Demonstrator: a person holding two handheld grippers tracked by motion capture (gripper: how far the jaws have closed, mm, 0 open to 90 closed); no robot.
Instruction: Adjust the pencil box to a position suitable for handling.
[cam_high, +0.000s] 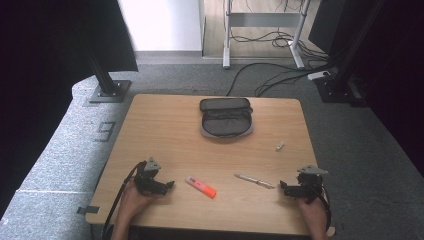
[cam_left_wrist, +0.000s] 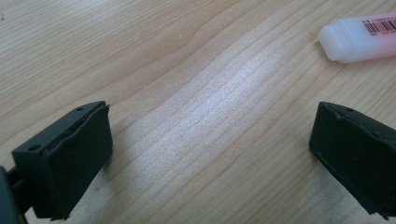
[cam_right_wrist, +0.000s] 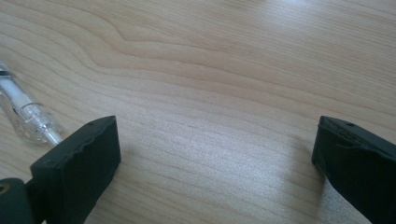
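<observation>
The left tool (cam_high: 167, 185) rests low over the near left part of the wooden surface (cam_high: 160, 135), held in a hand that comes in from the bottom edge, and its two black jaws stand wide apart with only bare wood between them. Just beside it, toward the middle, lies a highlighter (cam_high: 200, 186) with a pale pink body and an orange end, flat on the wood and angled a little; in the left gripper view its whitish end (cam_left_wrist: 359, 36) sits beyond the far jaw, not touching it. The right tool (cam_high: 282, 187) sits near the front right corner, its jaws likewise spread open and empty. A slim clear pen (cam_high: 254, 180) lies between the highlighter and the right tool, close to the latter; in the right gripper view its transparent tip (cam_right_wrist: 25, 114) shows just beside one jaw. Farther back, at the middle of the far edge, a dark grey pencil case (cam_high: 226, 117) lies with its flap open. A small pale cap (cam_high: 280, 145) rests on the right side, well apart from the case.
</observation>
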